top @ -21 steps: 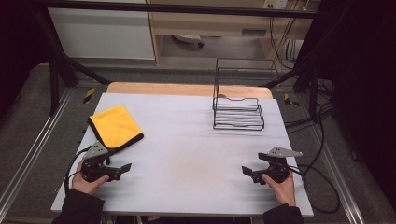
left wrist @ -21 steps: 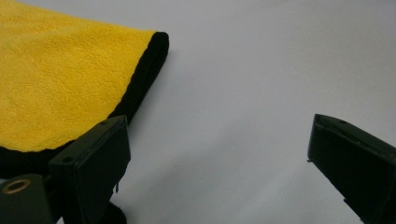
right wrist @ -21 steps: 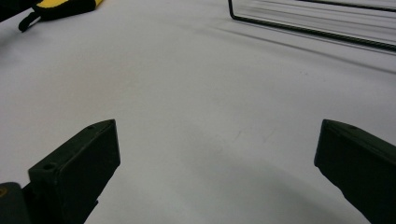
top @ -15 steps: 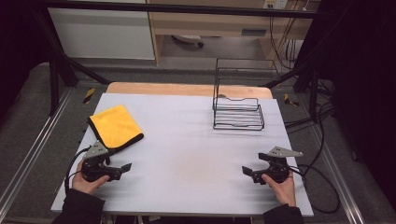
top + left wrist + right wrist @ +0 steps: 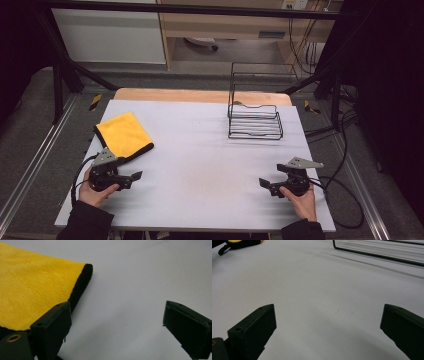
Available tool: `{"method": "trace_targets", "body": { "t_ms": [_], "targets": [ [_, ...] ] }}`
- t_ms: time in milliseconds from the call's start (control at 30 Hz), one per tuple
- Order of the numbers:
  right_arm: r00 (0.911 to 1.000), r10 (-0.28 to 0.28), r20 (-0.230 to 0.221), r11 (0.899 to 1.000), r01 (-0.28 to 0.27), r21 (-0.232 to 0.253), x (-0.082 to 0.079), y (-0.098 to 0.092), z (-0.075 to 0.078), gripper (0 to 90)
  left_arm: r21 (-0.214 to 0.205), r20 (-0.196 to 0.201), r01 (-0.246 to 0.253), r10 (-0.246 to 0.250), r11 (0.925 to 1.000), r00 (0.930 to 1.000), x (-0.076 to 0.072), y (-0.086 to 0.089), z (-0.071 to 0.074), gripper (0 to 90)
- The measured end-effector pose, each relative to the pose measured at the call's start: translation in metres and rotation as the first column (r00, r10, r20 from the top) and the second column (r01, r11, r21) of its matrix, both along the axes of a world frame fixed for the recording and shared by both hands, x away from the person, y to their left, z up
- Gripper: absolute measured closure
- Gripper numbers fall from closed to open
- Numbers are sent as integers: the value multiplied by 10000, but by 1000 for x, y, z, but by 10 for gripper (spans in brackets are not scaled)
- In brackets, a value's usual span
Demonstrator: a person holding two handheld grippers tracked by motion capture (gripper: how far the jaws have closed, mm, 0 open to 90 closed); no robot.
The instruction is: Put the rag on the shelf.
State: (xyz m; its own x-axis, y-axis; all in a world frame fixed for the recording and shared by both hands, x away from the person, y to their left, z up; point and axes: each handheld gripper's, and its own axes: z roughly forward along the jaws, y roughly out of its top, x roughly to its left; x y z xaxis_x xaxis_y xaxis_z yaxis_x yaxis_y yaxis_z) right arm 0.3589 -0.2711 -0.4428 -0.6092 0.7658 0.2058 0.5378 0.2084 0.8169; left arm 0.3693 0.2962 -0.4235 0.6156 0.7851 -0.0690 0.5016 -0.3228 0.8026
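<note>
At the left edge of the table [image 5: 200,150], a yellow cloth [image 5: 122,135] is lying folded, its black-trimmed corner pointing toward the middle. Just beside that corner the left gripper [image 5: 135,176] is resting low on the surface in the person's hand, fingers standing wide apart with nothing between them. The cloth is untouched and lying flat, so the work appears to be at its very start: no grasp made, everything left to do.

Moving right, the middle of the table is lying bare. At the far right a black wire rack [image 5: 255,120] is standing upright, well apart from the cloth. Near the front right corner the right gripper [image 5: 263,183] is sitting in the other hand, fingers likewise spread wide and holding nothing, aimed across the table.

View differences: the left gripper view is giving the close detail the high view lacks, namely the cloth's [image 5: 32,287] fleecy nap and the thick black edging [image 5: 81,285], with the near finger [image 5: 53,327] sitting just beside that edge; whether it is touching, I cannot tell. The right gripper view is showing the rack's [image 5: 377,253] bottom wire low along the table and, far off at top left, the other gripper with a sliver of yellow. The high view alone is giving the whole layout and both forearms.
</note>
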Motion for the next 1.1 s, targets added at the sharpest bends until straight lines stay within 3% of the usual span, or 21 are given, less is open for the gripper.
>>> {"method": "trace_targets", "body": {
  "t_ms": [300, 467, 633, 733, 933, 1100],
  "targets": [
    [10000, 0, 16, 10000, 0, -49, 0, 0, 0, 8, 518, 84, -306, 302, 9982, 9995, 18, -7, 11, 112],
    [10000, 20, -27, 9999, -20, -133, 1, 1, -1, 8, 744, -161, -638, 651, 9952, 9977, 37, -9, 10, 188],
    [10000, 18, -46, 9999, -19, -152, 1, 1, -1, 9, 1186, -91, -1049, 1068, 9874, 9942, 53, -10, 6, 255],
    [9999, 31, -107, 9998, -33, -187, 1, 1, -1, 9, 1190, -202, -1154, 1186, 9862, 9927, 61, -11, 3, 295],
    [9999, 31, -120, 9998, -34, -213, 1, 1, -2, 9, 1385, -504, -1119, 1199, 9840, 9915, 72, -12, -8, 430],
    [9999, 36, -116, 9998, -38, -216, 1, 1, -2, 9, 1865, -544, -1030, 1149, 9770, 9919, 76, -13, -16, 468]
  ]
}}
